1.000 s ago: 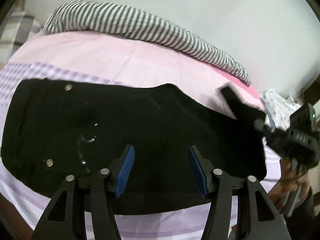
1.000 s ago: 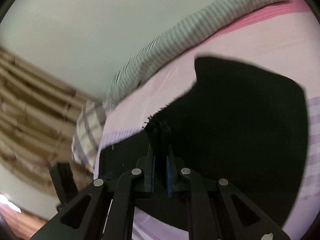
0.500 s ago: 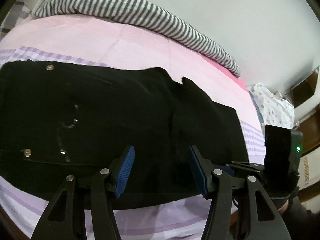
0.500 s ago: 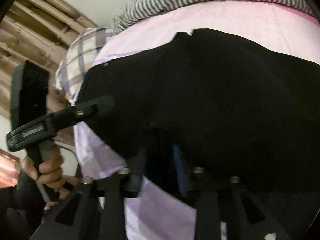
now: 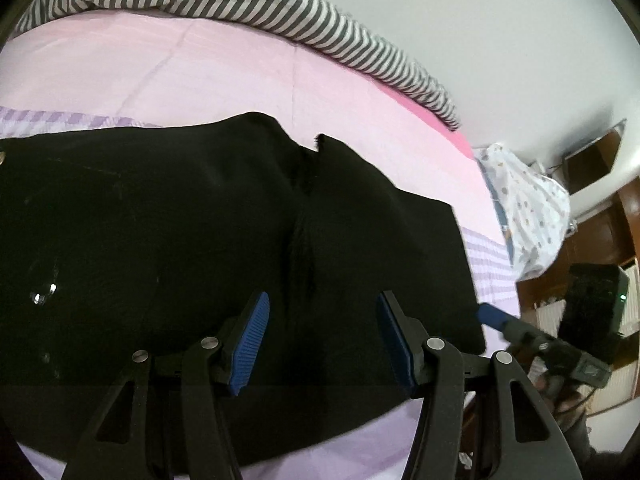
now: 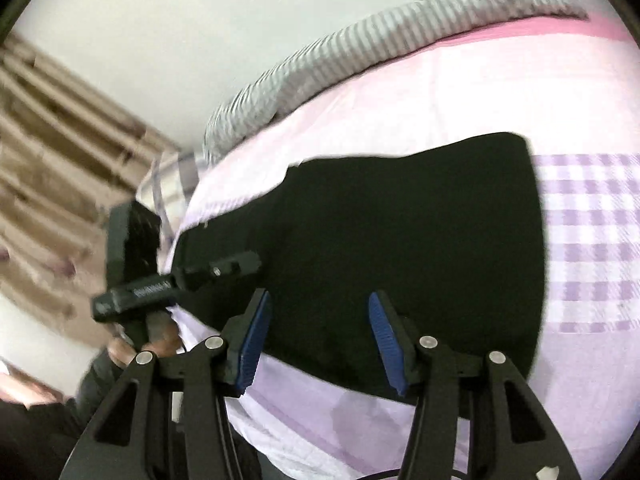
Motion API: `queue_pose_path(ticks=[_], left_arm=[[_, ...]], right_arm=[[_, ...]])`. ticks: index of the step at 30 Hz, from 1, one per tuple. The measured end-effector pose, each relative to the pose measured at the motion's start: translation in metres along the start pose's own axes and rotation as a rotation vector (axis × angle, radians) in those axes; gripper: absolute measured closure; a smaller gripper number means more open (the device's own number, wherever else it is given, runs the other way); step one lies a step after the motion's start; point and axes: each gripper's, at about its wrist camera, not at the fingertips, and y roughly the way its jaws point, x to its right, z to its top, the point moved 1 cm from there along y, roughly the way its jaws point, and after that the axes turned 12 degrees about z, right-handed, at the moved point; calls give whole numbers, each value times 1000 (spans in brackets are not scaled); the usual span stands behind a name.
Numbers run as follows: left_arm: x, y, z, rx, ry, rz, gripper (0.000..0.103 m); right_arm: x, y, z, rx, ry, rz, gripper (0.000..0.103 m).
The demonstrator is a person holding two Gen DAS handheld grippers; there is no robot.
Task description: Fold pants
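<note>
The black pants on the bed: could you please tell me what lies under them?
Under the black pants lies the pink and purple checked bedsheet, showing on all sides. The sheet directly beneath is covered.

Pants (image 5: pixel 200 240) lay folded across the near part of the bed (image 5: pixel 200 72), striped blanket (image 5: pixel 280 12) bunched along the bed's far edge against the wall, patterned pillow (image 5: pixel 524 204) at right.

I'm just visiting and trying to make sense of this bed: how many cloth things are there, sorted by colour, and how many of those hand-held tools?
Black pants: 1
Grey-and-white striped blanket: 1
Pink and purple checked sheet: 1
White spotted cloth: 1
Plaid pillow: 1
Hand-held grippers: 2, left gripper, right gripper
Total: 7
</note>
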Motion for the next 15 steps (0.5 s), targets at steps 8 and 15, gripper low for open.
queue_pose_path(ticks=[8, 15], left_arm=[[7, 26, 12, -19, 16, 1, 46], [20, 29, 1, 4, 83, 60, 76]], right_arm=[[24, -16, 6, 76, 72, -27, 54], [37, -19, 6, 92, 103, -35, 54]])
